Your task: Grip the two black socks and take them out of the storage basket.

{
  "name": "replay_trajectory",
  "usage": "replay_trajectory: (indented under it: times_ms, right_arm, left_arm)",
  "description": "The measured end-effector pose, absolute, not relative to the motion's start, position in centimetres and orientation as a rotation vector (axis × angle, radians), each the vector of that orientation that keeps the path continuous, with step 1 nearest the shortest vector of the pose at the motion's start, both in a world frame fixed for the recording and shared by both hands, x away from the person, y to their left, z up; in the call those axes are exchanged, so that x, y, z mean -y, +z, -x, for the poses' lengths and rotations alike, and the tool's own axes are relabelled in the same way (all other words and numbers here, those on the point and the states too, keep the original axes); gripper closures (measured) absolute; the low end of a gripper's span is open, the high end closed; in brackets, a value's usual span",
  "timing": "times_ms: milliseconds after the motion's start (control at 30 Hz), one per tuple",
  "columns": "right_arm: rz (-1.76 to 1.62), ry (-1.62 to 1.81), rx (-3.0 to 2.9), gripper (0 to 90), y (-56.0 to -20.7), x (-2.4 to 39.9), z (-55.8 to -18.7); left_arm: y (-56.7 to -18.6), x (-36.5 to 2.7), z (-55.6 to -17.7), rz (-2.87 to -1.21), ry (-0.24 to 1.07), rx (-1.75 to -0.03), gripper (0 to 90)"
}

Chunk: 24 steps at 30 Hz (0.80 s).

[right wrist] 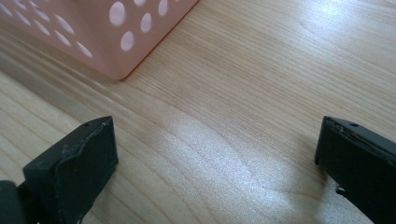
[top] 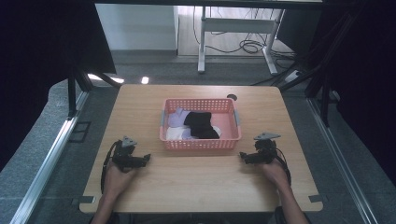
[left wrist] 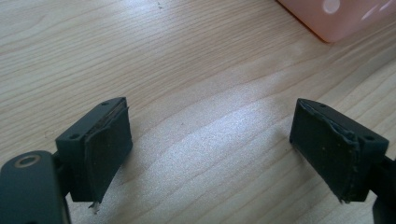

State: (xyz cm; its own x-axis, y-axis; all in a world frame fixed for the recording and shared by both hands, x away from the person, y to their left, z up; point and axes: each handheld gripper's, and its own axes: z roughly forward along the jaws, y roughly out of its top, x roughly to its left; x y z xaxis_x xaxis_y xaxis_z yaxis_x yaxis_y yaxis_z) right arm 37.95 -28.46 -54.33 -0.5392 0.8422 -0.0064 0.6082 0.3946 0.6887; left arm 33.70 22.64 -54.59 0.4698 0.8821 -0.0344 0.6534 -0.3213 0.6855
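A wooden tabletop [top: 196, 177] fills the middle of the high view. At its centre sits a pink basket [top: 201, 143], long axis left to right, holding black [top: 201, 124], lilac [top: 177, 116] and white clothes [top: 173, 134]. The left hand-held gripper [top: 145, 158] at lower left and the right hand-held gripper [top: 243, 156] at lower right rest flanking it, jaws spread and empty.

grey carpet floor [top: 154, 72], white desk frame [top: 236, 28], floor cables [top: 250, 45].
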Motion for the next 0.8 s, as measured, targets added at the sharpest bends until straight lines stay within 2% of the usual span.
replay_trajectory:
  times_ms: [800]
  right_arm:
    - [-1.296,0.875,-2.334,1.2,-53.69,28.83,-38.07]
  left_arm:
    - [-54.58,-22.65,-33.71,-2.081,0.462,-1.269,12.6]
